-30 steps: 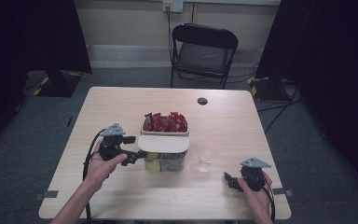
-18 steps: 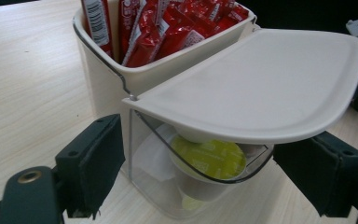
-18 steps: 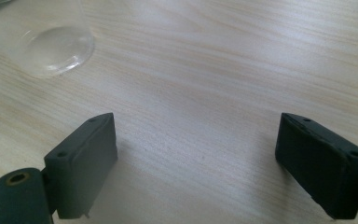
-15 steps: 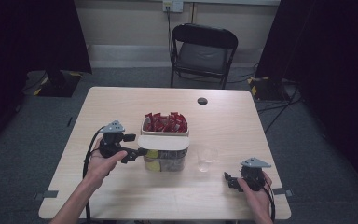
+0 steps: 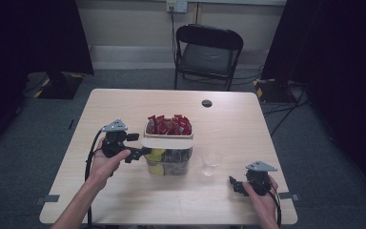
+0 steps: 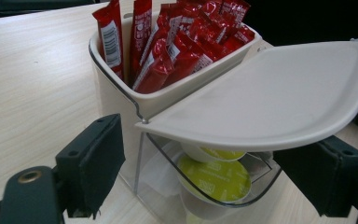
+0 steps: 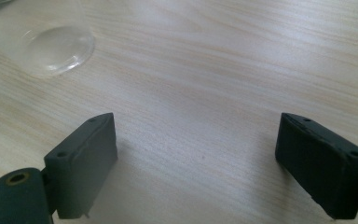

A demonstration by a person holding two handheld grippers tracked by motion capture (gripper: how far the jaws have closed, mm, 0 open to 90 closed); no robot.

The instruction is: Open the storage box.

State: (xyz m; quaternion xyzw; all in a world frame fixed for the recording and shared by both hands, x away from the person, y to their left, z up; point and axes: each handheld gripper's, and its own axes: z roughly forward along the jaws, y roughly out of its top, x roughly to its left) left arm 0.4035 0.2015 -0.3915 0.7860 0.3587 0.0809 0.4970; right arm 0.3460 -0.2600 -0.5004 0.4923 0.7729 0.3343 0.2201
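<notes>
at the table's near edge, toward five o'clock, the right gripper [image 5: 237, 185] is held low in a hand [image 5: 263, 199], its jaws spread wide over bare wood with nothing between them. just beyond it, toward its eleven o'clock, a clear plastic cup [image 5: 212, 162] is stood upright on the wooden table [image 5: 276, 143]; its base [image 7: 58, 49] is seen at the top left of the right gripper view. at nine o'clock from the cup, a two-part container [image 5: 168, 152] is set near the table's middle. the left gripper [image 5: 143, 152] is held against its left side, jaws spread, reaching under the cream lid [image 6: 279, 100], which is tilted open over the clear front compartment [image 6: 205, 186] holding yellow-topped capsules [image 6: 214, 177]. red sachets [image 6: 177, 42] are stood upright in the rear cream compartment. farther off, toward twelve o'clock, a small dark disc [image 5: 207, 103] is seen on the table, and beyond the far edge a black folding chair [image 5: 208, 52] is placed
</notes>
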